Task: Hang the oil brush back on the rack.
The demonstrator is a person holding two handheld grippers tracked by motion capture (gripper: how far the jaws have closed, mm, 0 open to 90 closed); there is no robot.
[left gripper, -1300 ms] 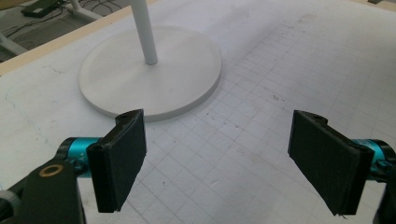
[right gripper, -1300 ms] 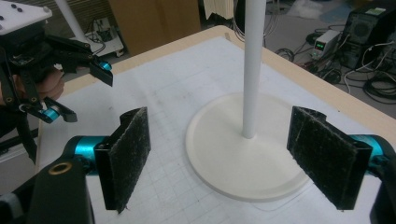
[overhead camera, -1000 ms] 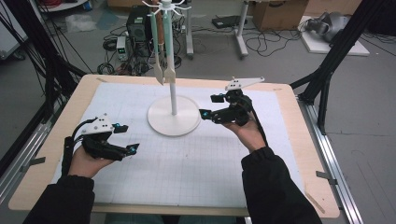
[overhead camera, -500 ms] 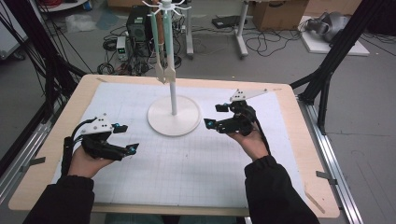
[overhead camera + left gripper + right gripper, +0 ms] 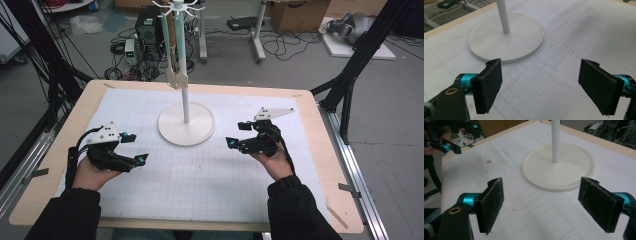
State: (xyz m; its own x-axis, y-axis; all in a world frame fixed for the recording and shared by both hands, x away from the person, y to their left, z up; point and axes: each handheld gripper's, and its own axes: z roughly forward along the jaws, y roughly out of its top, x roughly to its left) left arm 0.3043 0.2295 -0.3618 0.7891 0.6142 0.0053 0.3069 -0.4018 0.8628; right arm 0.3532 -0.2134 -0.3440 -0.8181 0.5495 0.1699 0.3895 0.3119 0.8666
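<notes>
High view: white stand (image 5: 186, 122) sits mid-table on the grid mat (image 5: 210, 175), w/ two spatulas (image 5: 175, 75) hanging from its top. Left gripper (image 5: 134, 148) and right gripper (image 5: 238, 133) flank its base, both apart from it.

Left gripper view: jaws spread wide, nothing between; stand base (image 5: 506, 40) just ahead.

Right gripper view: jaws spread, empty; base (image 5: 559, 167) ahead, left gripper (image 5: 446, 137) far off.

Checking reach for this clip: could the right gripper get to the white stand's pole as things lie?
Probably yes. The right gripper is open and empty beside the white stand, and the gridded mat between them is bare. Its own view looks straight toward the pole.
</notes>
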